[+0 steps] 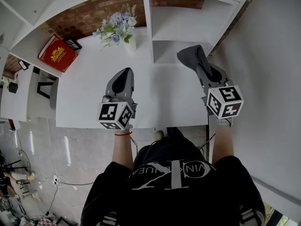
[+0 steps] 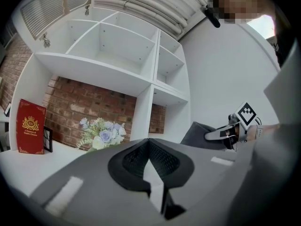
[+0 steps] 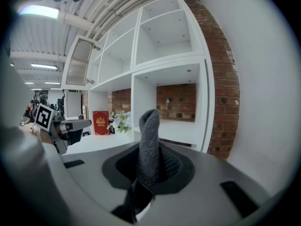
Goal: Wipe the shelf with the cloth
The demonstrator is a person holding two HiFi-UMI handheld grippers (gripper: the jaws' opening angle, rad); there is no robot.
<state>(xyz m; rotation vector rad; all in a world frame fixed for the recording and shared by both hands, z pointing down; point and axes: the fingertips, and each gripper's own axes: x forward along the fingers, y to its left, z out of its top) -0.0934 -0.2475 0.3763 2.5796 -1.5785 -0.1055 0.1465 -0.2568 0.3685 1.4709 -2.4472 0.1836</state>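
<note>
Head view: in front of the white shelf unit [image 1: 149, 27], the left gripper [image 1: 123, 75] hangs over the desk [image 1: 160, 98], jaws pressed together on nothing, apparently parked out of the way. Nearer the shelf unit, the right gripper [image 1: 201, 68] pinches the grey cloth [image 1: 190, 54], its free end pointed at the lower cubby, seemingly ready to wipe.

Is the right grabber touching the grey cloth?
Touching. The right gripper view shows the grey cloth pinched between the right gripper's fingers, with its loose end sticking up past them.
</note>
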